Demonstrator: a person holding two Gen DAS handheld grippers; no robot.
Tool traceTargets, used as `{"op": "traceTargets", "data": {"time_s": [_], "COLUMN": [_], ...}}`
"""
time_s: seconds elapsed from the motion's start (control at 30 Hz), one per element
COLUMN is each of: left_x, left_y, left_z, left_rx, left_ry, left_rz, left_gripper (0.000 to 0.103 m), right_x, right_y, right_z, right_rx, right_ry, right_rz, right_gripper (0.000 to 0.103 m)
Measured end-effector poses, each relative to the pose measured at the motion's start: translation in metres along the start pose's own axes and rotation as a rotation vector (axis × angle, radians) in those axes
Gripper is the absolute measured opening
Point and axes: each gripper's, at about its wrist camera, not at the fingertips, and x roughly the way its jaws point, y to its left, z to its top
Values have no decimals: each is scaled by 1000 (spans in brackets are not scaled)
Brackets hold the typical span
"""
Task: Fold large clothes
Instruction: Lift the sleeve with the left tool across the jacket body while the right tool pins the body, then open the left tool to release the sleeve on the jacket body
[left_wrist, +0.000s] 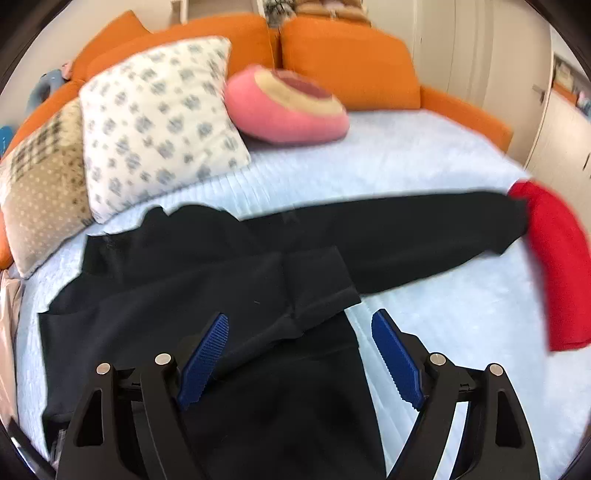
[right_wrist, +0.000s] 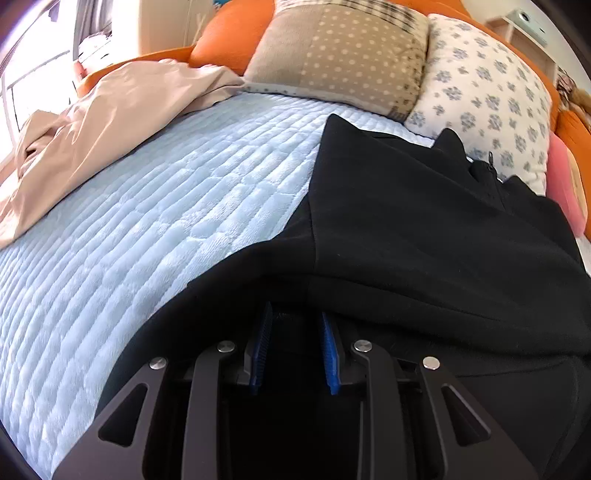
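Note:
A large black garment (left_wrist: 207, 280) lies spread on a pale blue quilted bed cover (left_wrist: 424, 173). One sleeve (left_wrist: 424, 229) stretches right; another cuff (left_wrist: 317, 280) is folded across the body. My left gripper (left_wrist: 299, 332) is open and empty, hovering above the garment's lower part. In the right wrist view the same black garment (right_wrist: 424, 221) fills the right half. My right gripper (right_wrist: 295, 325) has its blue pads (right_wrist: 328, 350) pushed under a folded edge of the black fabric, jaws narrowly apart with fabric between them.
A floral white pillow (left_wrist: 159, 122), a beige dotted pillow (left_wrist: 44, 184) and a pink round cushion (left_wrist: 288, 107) sit at the head against orange cushions (left_wrist: 347, 62). A red garment (left_wrist: 554, 266) lies at right. A beige cloth (right_wrist: 110, 122) lies crumpled at the left.

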Motion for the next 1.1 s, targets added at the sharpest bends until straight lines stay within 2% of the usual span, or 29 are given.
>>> {"op": "traceTargets", "data": {"time_s": [0.07, 0.13, 0.17, 0.2, 0.23, 0.27, 0.37, 0.4, 0.5, 0.6, 0.67, 0.7, 0.77, 0.8, 0.9, 1.03, 1.07, 1.1], "left_x": [-43, -77, -96, -110, -123, -140, -172, -181, -193, -176, -153, -143, -118, -106, -80, -49, -40, -34], "left_y": [20, 42, 57, 70, 84, 104, 152, 163, 201, 221, 226, 225, 222, 218, 206, 177, 167, 159], "left_z": [5, 9, 10, 11, 12, 13, 9, 5, -14, -33, -48, -54, -67, -71, -80, -78, -76, -74], "left_rx": [-23, -50, -69, -89, -115, -162, -256, -273, -348, -387, -404, -413, -422, -422, -425, -404, -401, -400], "left_ry": [-57, -106, -126, -137, -150, -167, -199, -211, -219, -181, -129, -110, -64, -42, -4, 29, 35, 40], "left_rz": [0, 8, 17, 20, 19, 15, 26, 41, 96, 141, 162, 163, 172, 166, 158, 132, 115, 107], "left_gripper": [85, 87, 88, 88, 88, 88, 90, 91, 91, 91, 91, 91, 91, 91, 91, 91, 91, 91], "right_x": [-4, -12, -17, -21, -26, -36, -62, -73, -99, -128, -144, -148, -149, -148, -137, -102, -96, -96], "right_y": [-3, -13, -21, -28, -40, -57, -102, -122, -176, -248, -300, -317, -366, -382, -418, -426, -424, -420], "right_z": [0, -2, -2, -3, -5, -9, -25, -32, -47, -59, -63, -65, -70, -73, -85, -112, -116, -117], "right_rx": [-40, -37, -21, -3, 34, 87, 188, 220, 287, 356, 383, 392, 431, 450, 477, 467, 444, 415], "right_ry": [11, 31, 47, 64, 98, 117, 136, 129, 96, 29, -17, -26, -14, -9, 39, 158, 168, 138], "right_rz": [30, 67, 93, 122, 182, 272, 381, 389, 342, 227, 113, 74, -23, -42, -103, -80, -86, -106], "right_gripper": [27, 37, 49, 79, 89, 91, 90, 90, 90, 90, 88, 79, 69, 61, 51, 52, 53, 53]}}
